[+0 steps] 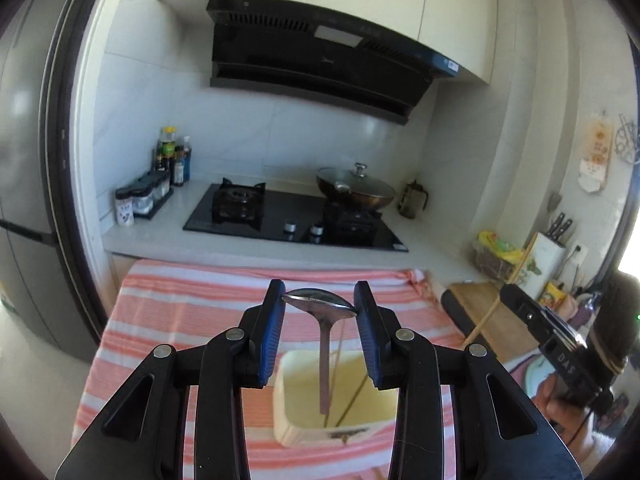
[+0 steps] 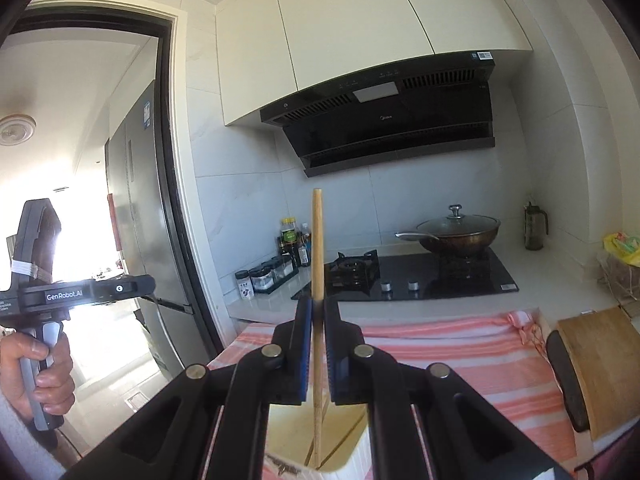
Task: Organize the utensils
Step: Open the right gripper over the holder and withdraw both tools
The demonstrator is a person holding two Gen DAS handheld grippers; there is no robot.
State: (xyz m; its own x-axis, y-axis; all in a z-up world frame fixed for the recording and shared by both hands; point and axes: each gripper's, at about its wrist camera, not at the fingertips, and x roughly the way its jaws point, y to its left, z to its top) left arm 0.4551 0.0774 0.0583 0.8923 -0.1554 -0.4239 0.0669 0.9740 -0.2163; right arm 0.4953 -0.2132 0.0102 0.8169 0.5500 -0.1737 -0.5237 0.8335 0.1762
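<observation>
Closest to my left wrist camera, the left gripper (image 1: 319, 306) is clenched on a metal spoon (image 1: 320, 304): the blue pads (image 1: 272, 332) press the bowl of the spoon from either side, and its handle hangs straight down over a cream plastic bin (image 1: 304, 432). Thin sticks lean inside that bin, though I cannot tell how many. It sits on a surface covered with a pink and white striped cloth (image 1: 180, 320). Beyond the cloth I see the counter with a black gas hob (image 1: 288, 216), a lidded wok (image 1: 356, 192) on its right burner, a rack of spice jars (image 1: 144, 200) and bottles at the left, and a range hood above. At the right edge the right gripper's body (image 1: 560, 344) shows, with a hand (image 1: 556, 404) under it and a wooden board (image 1: 496, 316) behind. From my right wrist camera, the right gripper (image 2: 318, 308) is clamped tight on a wooden chopstick (image 2: 317, 248), which stands nearly upright, its upper end rising above the fingertips and its lower end reaching down into the cream bin (image 2: 352, 468) just below. The striped cloth (image 2: 460, 344) spreads behind, the hob (image 2: 420, 276) and wok (image 2: 460, 232) sit farther back, and the wooden board (image 2: 600, 360) lies at the right. At the left, a hand (image 2: 44, 380) grips the handle of the left gripper, whose body is seen side-on before a bright doorway and a grey fridge (image 2: 140, 220).
</observation>
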